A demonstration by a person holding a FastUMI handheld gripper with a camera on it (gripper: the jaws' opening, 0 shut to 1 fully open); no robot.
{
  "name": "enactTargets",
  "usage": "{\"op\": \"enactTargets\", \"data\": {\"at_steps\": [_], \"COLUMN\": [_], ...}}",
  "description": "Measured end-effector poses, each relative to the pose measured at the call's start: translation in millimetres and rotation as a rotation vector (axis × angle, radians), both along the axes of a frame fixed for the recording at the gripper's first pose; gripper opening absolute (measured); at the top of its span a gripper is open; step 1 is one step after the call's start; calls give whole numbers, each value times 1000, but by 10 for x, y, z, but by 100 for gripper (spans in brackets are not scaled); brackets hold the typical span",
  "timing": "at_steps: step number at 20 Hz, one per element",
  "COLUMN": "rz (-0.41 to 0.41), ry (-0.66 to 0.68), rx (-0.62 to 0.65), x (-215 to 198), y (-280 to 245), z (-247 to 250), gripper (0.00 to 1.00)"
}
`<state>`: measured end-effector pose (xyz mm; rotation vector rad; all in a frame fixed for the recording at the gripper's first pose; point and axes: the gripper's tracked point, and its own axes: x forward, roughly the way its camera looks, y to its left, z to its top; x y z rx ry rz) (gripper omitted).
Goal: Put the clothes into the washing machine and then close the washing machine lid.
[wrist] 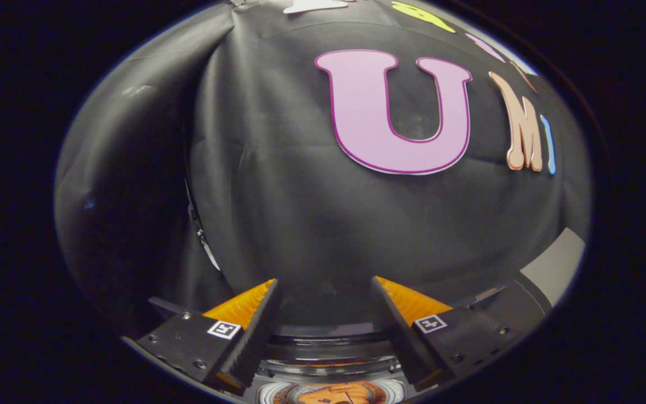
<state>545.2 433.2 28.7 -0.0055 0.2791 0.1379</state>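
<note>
Black cloth, the booth wall (300,196), hangs wrinkled beyond the tongs and takes up most of the gripper view, with a seam or fold running down its near side past a thin pale strip.

Tongs (323,289): spread wide, gap clear between the two fingers, nothing held or touched. Fingertips (264,297) point up toward the cloth. Each finger body carries a small square marker.

Washing machine (328,365): low between the finger bases, seen from above and close. Round opening with a shiny ring rim, dark curved band behind it. Lid position cannot be told from this angle.

Clothes (334,393): an orange piece lies inside the round opening, down between the finger bases, partly cut off. Cannot tell whether it is one item or several.

Grey flat surface (555,269) shows off to the right, beyond the right finger, beside a dark boxy edge; may be counter or panel, unclear.
</note>
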Motion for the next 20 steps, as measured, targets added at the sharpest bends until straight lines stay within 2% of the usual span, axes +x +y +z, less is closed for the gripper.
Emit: {"op": "enactTargets", "data": {"at_steps": [4,20], "rz": [9,6], "ry": [6,-18], "rx": [0,3], "x": [-121,-121], "y": [-24,-53], "z": [-14,23], "gripper": [97,97]}}
